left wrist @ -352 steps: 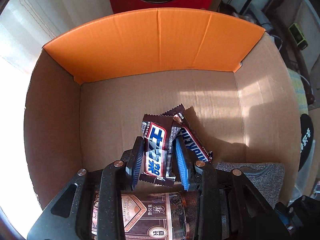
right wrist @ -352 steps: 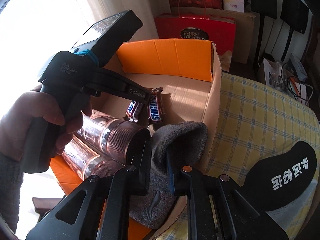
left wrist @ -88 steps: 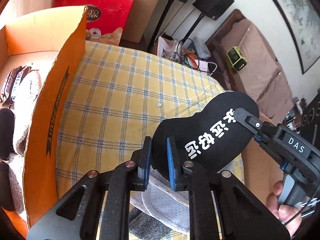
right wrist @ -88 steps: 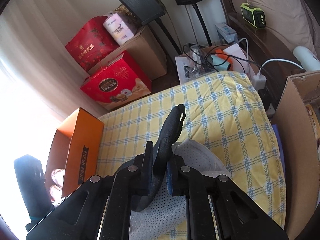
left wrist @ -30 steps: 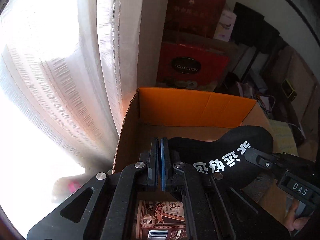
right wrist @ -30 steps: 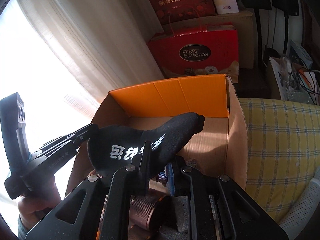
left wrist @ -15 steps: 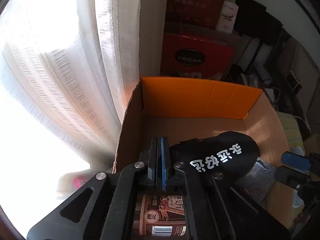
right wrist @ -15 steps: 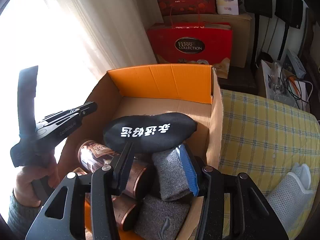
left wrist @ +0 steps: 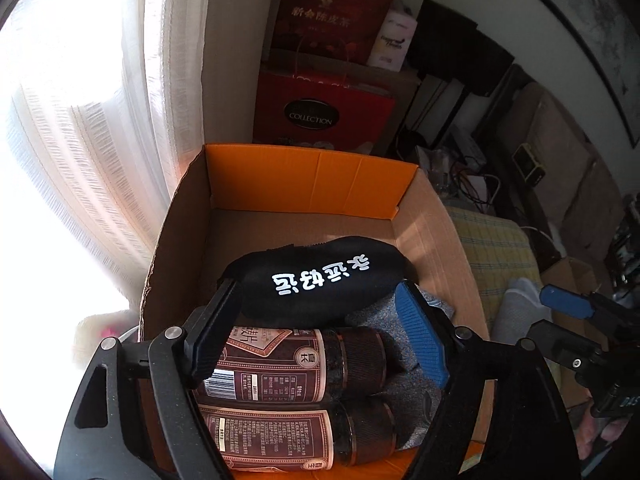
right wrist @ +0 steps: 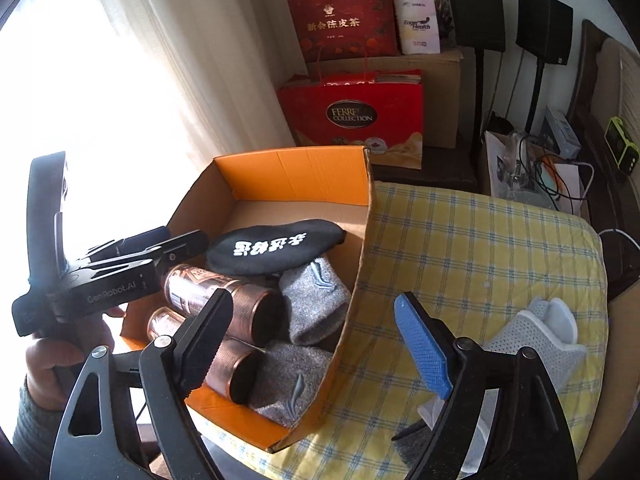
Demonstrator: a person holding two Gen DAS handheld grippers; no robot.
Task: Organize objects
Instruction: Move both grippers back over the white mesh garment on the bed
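Note:
A black padded eye mask (left wrist: pixel 320 280) with white characters lies in the orange cardboard box (left wrist: pixel 304 184). It rests on two brown cans (left wrist: pixel 288 368) and grey socks (left wrist: pixel 404 400). My left gripper (left wrist: pixel 316 288) hangs above the box with its jaws opening; the mask lies below them, untouched. My right gripper (right wrist: pixel 313 298) is over the box's right wall, its jaws also opening with nothing held between them. The right wrist view shows the mask (right wrist: pixel 276 250), the cans (right wrist: pixel 240 308), the socks (right wrist: pixel 316 300) and the left gripper (right wrist: pixel 176 238).
A yellow plaid bedspread (right wrist: pixel 480 248) lies to the right of the box, with a white mesh item (right wrist: pixel 536 336) on it. Red gift bags (right wrist: pixel 352 116) and a brown carton stand behind the box. A bright curtain hangs at the left; speaker stands and cables sit at the back right.
Both grippers went from shut on the black mask to wide open. The mask dropped onto the cans and socks in the box, and both grippers drew back and up.

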